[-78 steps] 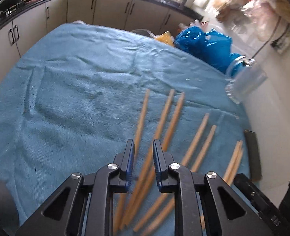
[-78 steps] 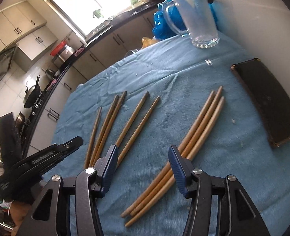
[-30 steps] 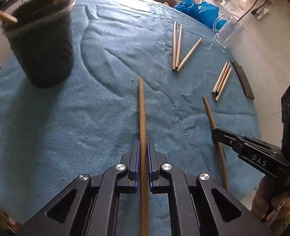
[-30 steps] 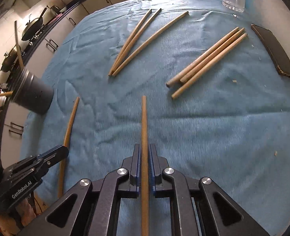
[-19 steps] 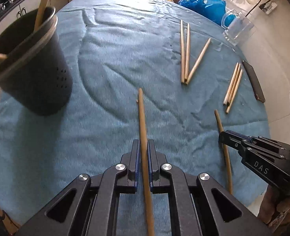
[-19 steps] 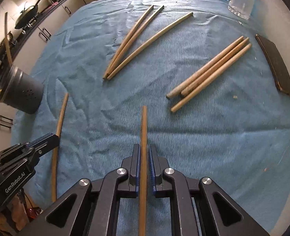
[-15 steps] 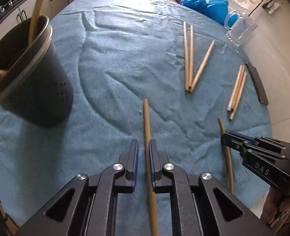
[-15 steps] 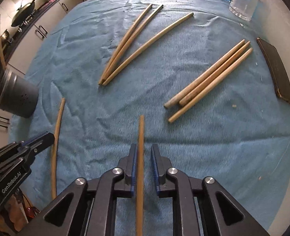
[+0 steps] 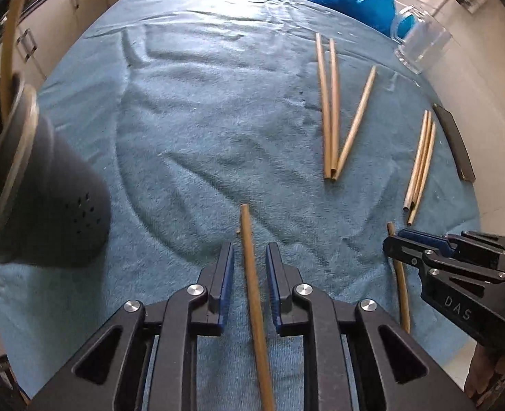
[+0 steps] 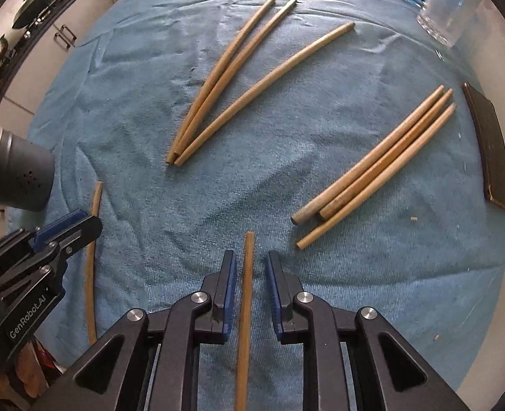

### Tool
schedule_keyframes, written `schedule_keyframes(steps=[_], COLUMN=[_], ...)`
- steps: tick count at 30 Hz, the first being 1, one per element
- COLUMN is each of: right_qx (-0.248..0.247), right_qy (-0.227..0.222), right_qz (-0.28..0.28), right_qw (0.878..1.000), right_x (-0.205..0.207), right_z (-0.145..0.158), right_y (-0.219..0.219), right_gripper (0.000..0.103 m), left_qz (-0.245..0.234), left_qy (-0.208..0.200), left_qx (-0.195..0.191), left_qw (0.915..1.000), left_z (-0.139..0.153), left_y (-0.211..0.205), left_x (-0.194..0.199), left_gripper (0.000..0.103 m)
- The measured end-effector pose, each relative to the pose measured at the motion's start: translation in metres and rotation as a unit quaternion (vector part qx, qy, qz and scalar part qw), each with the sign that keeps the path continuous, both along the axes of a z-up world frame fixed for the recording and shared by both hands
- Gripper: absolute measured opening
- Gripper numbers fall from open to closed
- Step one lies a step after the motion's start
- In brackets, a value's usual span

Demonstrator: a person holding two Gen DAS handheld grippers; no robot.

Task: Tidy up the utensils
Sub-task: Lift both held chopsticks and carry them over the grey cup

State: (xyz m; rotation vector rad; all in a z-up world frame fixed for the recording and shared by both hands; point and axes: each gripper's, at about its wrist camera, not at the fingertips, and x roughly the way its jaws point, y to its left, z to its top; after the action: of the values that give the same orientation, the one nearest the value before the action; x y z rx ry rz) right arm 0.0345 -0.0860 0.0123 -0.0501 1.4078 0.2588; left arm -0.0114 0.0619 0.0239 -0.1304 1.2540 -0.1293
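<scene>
Wooden chopsticks lie on a blue towel (image 9: 201,130). My left gripper (image 9: 249,257) is open, with one chopstick (image 9: 252,281) lying loose between its jaws. My right gripper (image 10: 250,267) is open too, with another chopstick (image 10: 245,301) lying between its jaws. A group of three chopsticks (image 10: 238,78) lies further out, and another group of three (image 10: 375,167) lies to the right. A dark perforated utensil holder (image 9: 36,198) stands at the left with chopsticks sticking out of it. It also shows in the right wrist view (image 10: 15,167).
A clear glass mug (image 10: 447,10) stands at the far right corner, next to a blue plastic bag (image 9: 351,0). A dark flat phone (image 10: 492,147) lies near the right edge of the towel. Kitchen cabinets run behind the table.
Both grippers, shut on a chopstick each, have opened. The two chopsticks now lie loose on the towel between the jaws. The holder has slid further left in the left wrist view.
</scene>
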Motion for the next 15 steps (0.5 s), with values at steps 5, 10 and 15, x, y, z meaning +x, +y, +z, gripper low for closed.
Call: schedule_keyframes(steps=[5,10,15], right_qx=[0.002,0.064,0.111], right_qy=[-0.05,-0.105,-0.175], right_qz=[0.013,-0.003,-0.012], right_qw=[0.999,0.992,0.978], right_x=[-0.014,-0.037,-0.069], right_z=[0.002,0.013,0.042], right_y=[0.004,-0.011,-0.03], right_gripper=[0.006,0.006,0.006], left_qz=[0.003,0.003,0.004], left_qy=[-0.033,-0.096,-0.16], left_qx=[-0.034,-0.061,-0.072], left_qw=[0.9989,0.9934,0.9846], left_z=[0.001,0.027,0.057], left_y=[0.003,0.008,0.011], left_x=[-0.014,-0.046,-0.079], left_gripper=[0.005,0.005,0.005])
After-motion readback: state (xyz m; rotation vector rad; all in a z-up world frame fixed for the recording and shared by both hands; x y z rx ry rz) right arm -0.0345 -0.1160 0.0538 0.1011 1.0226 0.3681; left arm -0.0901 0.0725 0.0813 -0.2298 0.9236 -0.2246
